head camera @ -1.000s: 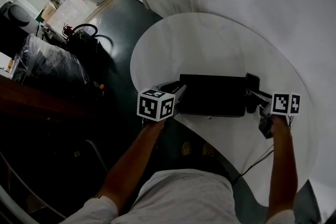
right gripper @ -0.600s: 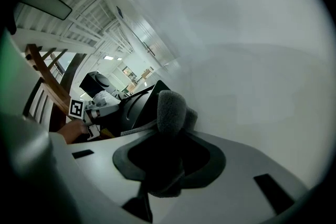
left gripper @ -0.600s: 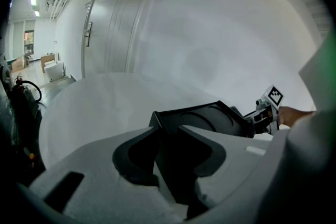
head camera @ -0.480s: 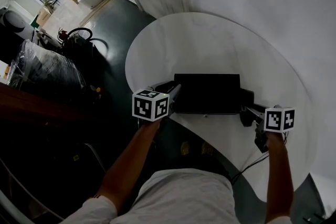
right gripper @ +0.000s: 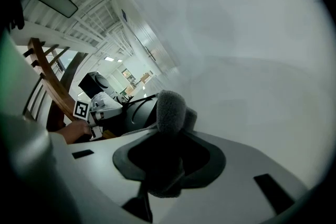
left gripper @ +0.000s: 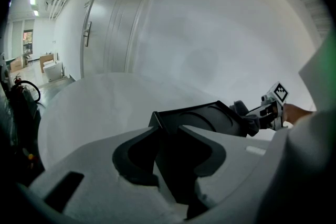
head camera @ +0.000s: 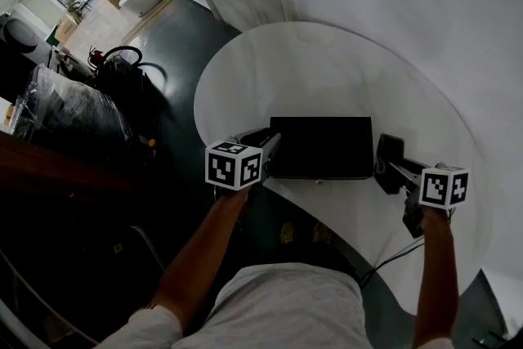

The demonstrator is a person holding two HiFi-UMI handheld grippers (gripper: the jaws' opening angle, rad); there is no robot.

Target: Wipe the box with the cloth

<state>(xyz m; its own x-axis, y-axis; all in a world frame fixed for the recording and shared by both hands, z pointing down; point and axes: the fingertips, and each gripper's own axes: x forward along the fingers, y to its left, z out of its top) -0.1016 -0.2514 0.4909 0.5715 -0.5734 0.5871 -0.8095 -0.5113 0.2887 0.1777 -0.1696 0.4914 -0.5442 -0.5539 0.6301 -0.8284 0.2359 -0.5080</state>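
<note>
A flat black box (head camera: pixel 321 145) lies near the front edge of the round white table (head camera: pixel 327 65). My left gripper (head camera: pixel 268 145) is at the box's left end. In the left gripper view the box's (left gripper: pixel 210 118) corner wall stands between the jaws of the left gripper (left gripper: pixel 170 152), which are closed on it. My right gripper (head camera: pixel 392 167) is shut on a dark grey cloth (head camera: pixel 387 153). The cloth hangs just off the box's right end, with a narrow strip of table between them. In the right gripper view the cloth (right gripper: pixel 170 107) bulges up out of the right gripper (right gripper: pixel 168 152), with the box (right gripper: pixel 135 113) beyond.
The table meets a white wall at the back and right. Dark floor (head camera: pixel 188 37) lies to the left, with black wrapped bundles (head camera: pixel 73 106) and a door beyond. A thin cable (head camera: pixel 392 256) trails over the table's front right edge.
My right gripper has carried the cloth from the box's far right corner down along its right end and slightly away from it. The left gripper has kept its hold.
</note>
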